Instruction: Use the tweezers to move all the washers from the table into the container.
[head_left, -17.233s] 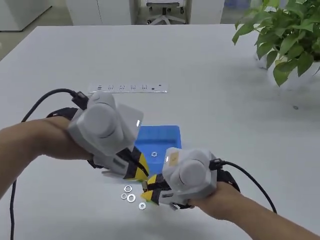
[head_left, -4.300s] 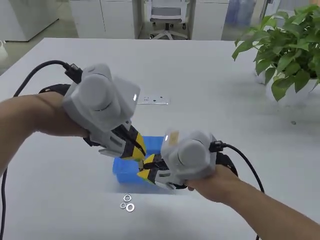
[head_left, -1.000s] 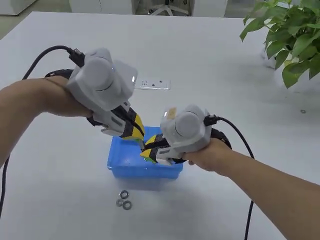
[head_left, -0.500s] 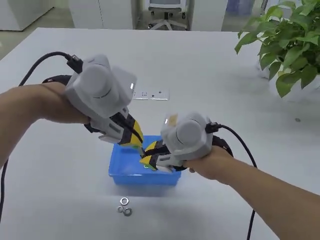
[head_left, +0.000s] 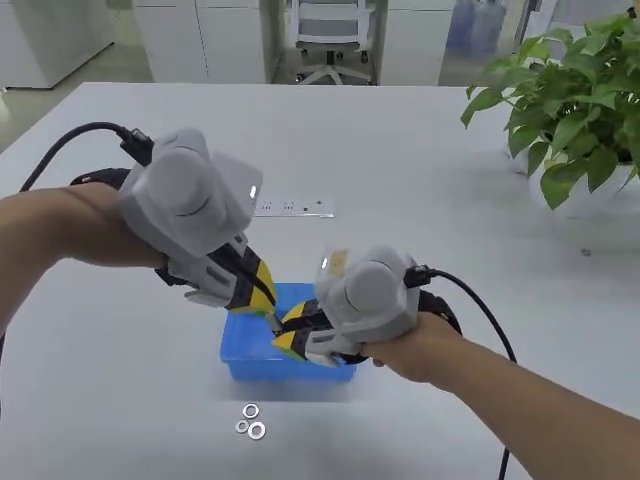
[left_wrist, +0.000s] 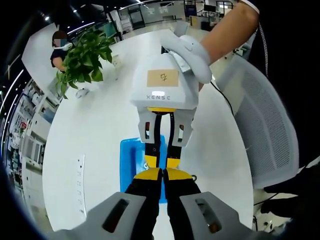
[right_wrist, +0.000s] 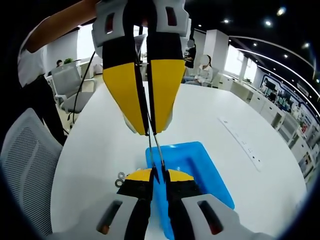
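- Three washers (head_left: 250, 421) lie on the table (head_left: 430, 190), low and left of centre in the head view, just before the blue container (head_left: 245, 362).
- The tweezers (right_wrist: 151, 142) hang over it, clenched by the left gripper (head_left: 266, 306) and pinched by the right gripper (head_left: 287, 341).
- A washer held in the tips (too small to tell) may bounce out if released near the rim.

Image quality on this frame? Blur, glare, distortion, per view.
Head view: even soft light, sharp, faint shadow under the container, no strong glare. Left gripper view: heavy fisheye, the table edge bows. Right gripper view: same bowing; the left gripper looms oversized, tweezers crisp.
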